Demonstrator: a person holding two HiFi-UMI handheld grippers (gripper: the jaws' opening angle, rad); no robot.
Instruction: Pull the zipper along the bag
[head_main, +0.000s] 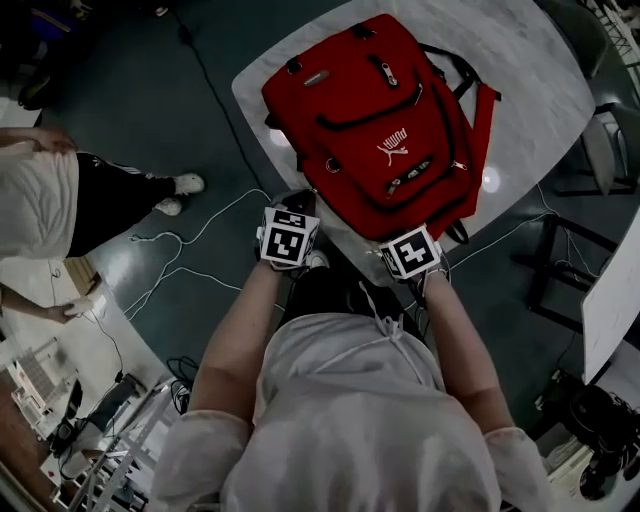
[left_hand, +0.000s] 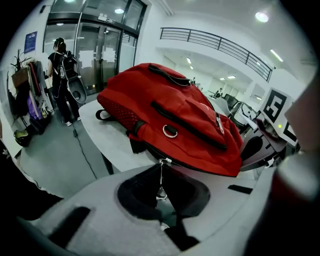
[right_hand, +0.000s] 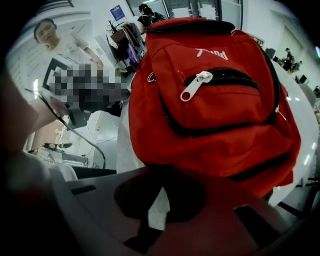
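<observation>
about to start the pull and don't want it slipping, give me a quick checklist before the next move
1. Left tongs shut on the zipper pull: ok.
2. Zipper pull joined to the slider at the red backpack's lower edge: ok.
3. Right tongs bracing the red backpack: cannot tell; its bottom edge meets them, but no grip shows.
4. Red backpack lying on the white table: ok.
5. Zipper track beyond the slider free of snags: cannot tell; only a short stretch shows.

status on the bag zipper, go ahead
Left tongs shut on zipper pull. Right tongs shut on backpack, near edge. It lies on table; nothing in the way.
</observation>
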